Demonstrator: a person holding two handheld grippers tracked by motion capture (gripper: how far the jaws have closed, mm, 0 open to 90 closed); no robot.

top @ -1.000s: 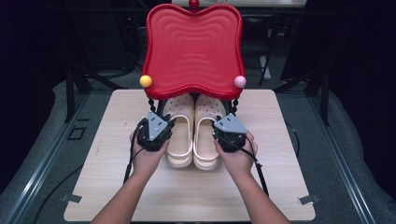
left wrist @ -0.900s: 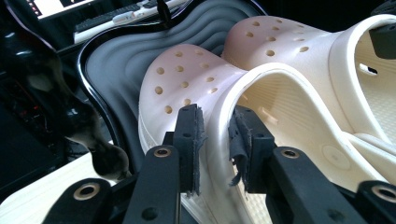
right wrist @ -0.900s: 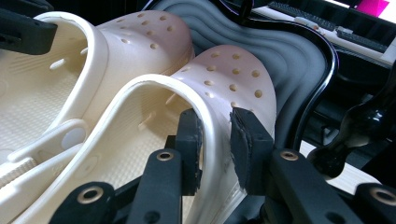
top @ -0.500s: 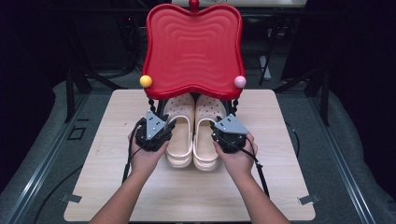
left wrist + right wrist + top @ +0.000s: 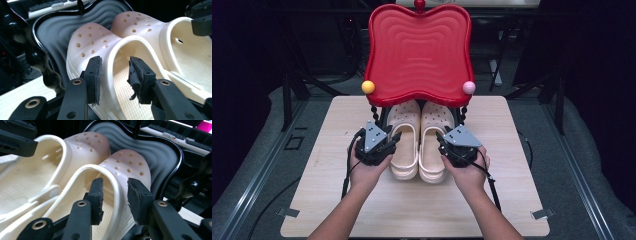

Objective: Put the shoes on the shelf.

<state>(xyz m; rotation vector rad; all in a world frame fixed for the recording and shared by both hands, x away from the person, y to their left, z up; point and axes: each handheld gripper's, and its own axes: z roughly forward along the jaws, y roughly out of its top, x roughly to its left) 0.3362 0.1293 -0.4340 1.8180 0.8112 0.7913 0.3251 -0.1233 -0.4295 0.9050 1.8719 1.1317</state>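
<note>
Each gripper's fingers straddle a clog's outer wall: left gripper (image 5: 388, 146) at 9, right gripper (image 5: 443, 145) at 3; apart, probably unclamped, clogs (image 5: 419, 137) pointing 12.

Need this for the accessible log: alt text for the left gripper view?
Open tongs straddle the side wall of a cream clog, one pad outside and one inside the opening, neither clearly touching. A second clog lies beside it, both toes tucked under a dark wavy tray.

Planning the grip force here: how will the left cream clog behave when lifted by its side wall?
The left clog looks like thick moulded foam, so probably light and slightly springy. The left claw straddles its rim, which may flex inward. Held by one side, it will likely tilt.
</note>
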